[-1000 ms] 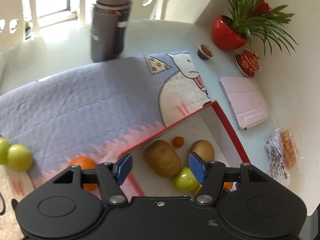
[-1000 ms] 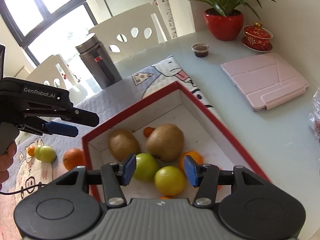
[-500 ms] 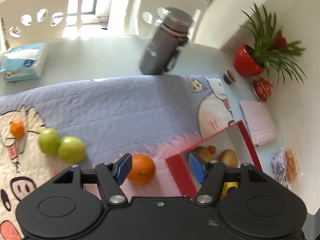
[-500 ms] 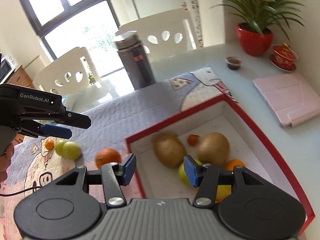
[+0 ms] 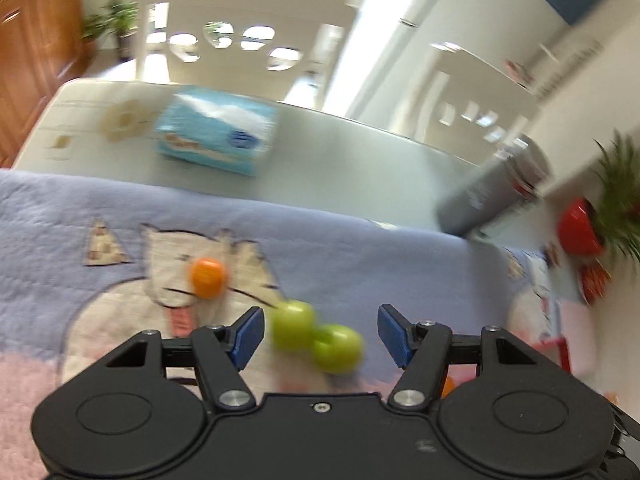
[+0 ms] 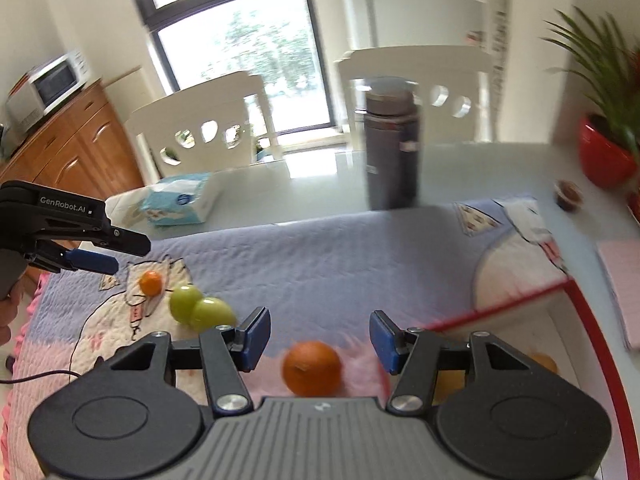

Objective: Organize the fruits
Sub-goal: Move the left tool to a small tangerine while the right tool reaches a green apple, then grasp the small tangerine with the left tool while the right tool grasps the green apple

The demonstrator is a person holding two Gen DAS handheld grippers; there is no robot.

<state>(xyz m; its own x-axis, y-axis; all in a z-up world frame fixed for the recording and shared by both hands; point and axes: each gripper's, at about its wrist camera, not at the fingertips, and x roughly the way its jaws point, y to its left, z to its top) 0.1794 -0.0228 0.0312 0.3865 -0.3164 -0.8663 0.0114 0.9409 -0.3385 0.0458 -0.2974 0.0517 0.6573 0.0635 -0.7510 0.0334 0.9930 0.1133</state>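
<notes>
1. Fruit still loose on the quilt [image 5: 360, 248]: two green fruits [image 5: 316, 336] touching each other, a small orange one [image 5: 207, 278] beyond them to the left, and a bigger orange [image 6: 312, 368] nearer the box [image 6: 600, 340].
2. My left gripper [image 5: 318, 334] is spread wide with nothing in it; the green pair lies straight ahead between its pads, below them, not touched.
3. My right gripper [image 6: 318, 340] has just been opening further; it is empty, and the orange sits ahead between its pads, slightly low, untouched.
4. Left is nearer the green pair, right nearer the orange. The pair's long axis runs almost across my left jaws, so I judge I'd take one fruit at a time.
5. Box sits to my right; its contents are mostly hidden, only a bit of orange-yellow fruit [image 6: 542, 362] showing.
</notes>
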